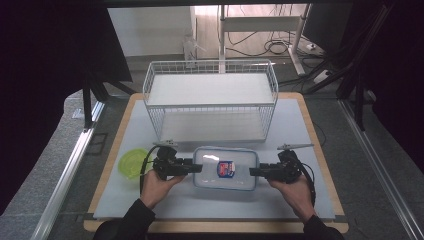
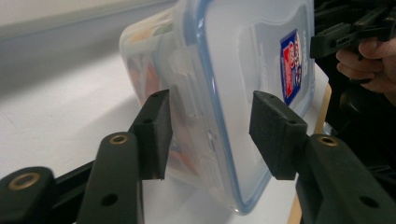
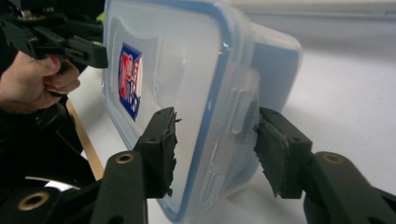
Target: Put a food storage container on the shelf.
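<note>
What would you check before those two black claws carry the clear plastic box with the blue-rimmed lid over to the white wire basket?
1. Left gripper clamps one short end of the clear plastic box with the blue-rimmed lid: ok.
2. Right gripper clamps the opposite end: ok.
3. Lid seated all round: cannot tell.
4. White wire basket top shelf free for the box: ok.
5. Round green lid lies left of the left hand, out of the path: ok.
6. Box lifted off the grey mat: cannot tell.
</note>
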`<state>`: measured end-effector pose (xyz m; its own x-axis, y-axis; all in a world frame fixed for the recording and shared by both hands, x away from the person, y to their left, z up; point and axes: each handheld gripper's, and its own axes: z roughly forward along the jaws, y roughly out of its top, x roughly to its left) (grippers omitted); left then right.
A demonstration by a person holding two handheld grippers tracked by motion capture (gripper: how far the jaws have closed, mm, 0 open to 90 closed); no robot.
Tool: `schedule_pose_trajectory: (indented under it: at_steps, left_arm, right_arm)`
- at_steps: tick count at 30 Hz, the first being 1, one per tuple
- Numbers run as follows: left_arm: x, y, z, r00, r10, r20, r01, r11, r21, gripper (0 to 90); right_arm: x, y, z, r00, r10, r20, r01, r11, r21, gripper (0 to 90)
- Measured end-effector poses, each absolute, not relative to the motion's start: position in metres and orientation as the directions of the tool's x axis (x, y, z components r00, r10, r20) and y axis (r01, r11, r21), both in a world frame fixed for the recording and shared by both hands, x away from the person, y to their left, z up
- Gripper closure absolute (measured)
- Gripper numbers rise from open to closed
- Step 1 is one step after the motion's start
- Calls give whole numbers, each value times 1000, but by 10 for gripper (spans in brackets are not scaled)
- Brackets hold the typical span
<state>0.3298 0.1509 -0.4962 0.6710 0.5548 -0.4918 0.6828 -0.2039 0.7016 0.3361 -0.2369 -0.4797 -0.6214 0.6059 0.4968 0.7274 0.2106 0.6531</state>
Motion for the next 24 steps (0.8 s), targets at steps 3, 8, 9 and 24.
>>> schedule_pose_trajectory:
  at_steps: [3, 8, 9, 24]
  left_arm:
    - [329, 150, -495, 671, 564, -482, 679, -205, 705, 507]
    - [329, 149, -494, 674, 569, -471, 668, -198, 717, 516]
    - [329, 149, -494, 674, 568, -473, 668, -194, 719, 516]
    - [329, 158, -448, 703, 591, -397, 589, -170, 790, 516]
  right_arm:
    - [337, -237, -479, -625, 608, 489, 721, 210, 660, 508]
    - [337, -237, -478, -635, 610, 474, 703, 203, 681, 517]
    - [337, -237, -478, -637, 610, 471, 701, 203, 684, 517]
    - [346, -232, -440, -688, 577, 440, 629, 171, 759, 522]
